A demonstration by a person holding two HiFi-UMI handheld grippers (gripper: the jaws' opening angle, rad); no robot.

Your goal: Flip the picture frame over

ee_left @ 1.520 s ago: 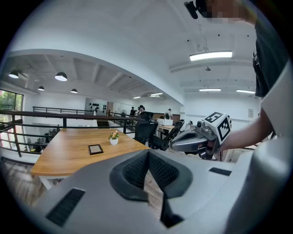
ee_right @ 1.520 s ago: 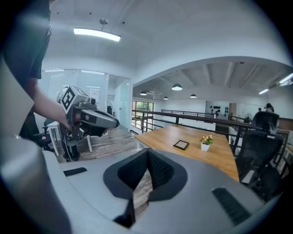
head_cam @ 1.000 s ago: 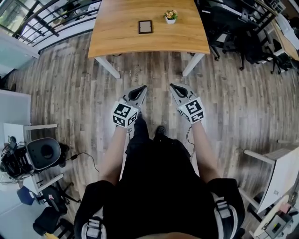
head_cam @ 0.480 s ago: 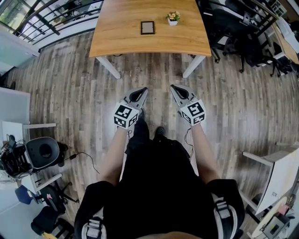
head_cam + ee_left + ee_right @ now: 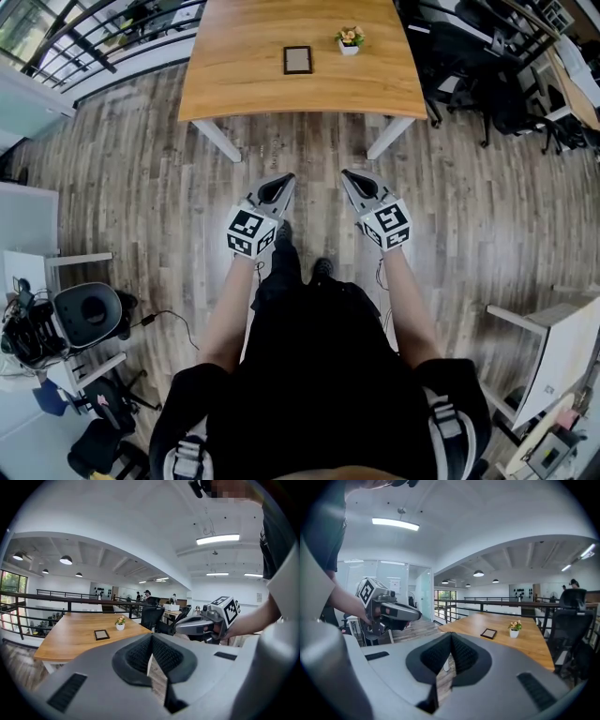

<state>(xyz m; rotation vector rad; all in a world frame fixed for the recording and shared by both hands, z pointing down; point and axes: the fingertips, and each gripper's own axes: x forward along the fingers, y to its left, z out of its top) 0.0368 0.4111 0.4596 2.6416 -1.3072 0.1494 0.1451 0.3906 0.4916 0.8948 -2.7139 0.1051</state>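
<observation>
The picture frame [image 5: 298, 59] lay flat near the middle of the wooden table [image 5: 234, 89], just beside a small potted flower [image 5: 350, 39] and well apart from the person standing on the plank floor [image 5: 141, 187] short of the table. The left gripper [image 5: 284, 178] and right gripper [image 5: 346, 174] each had their jaws pressed together on nothing, apparently held closed for the approach, with the flip not yet begun. Both forearms reached forward side by side, the grippers angled slightly downward and pointing toward the table.

Lower centre, the right hand-held gripper [image 5: 450, 652] is closed, empty; at right, a picture frame [image 5: 489, 633] lies on the counter [image 5: 532, 645].
</observation>
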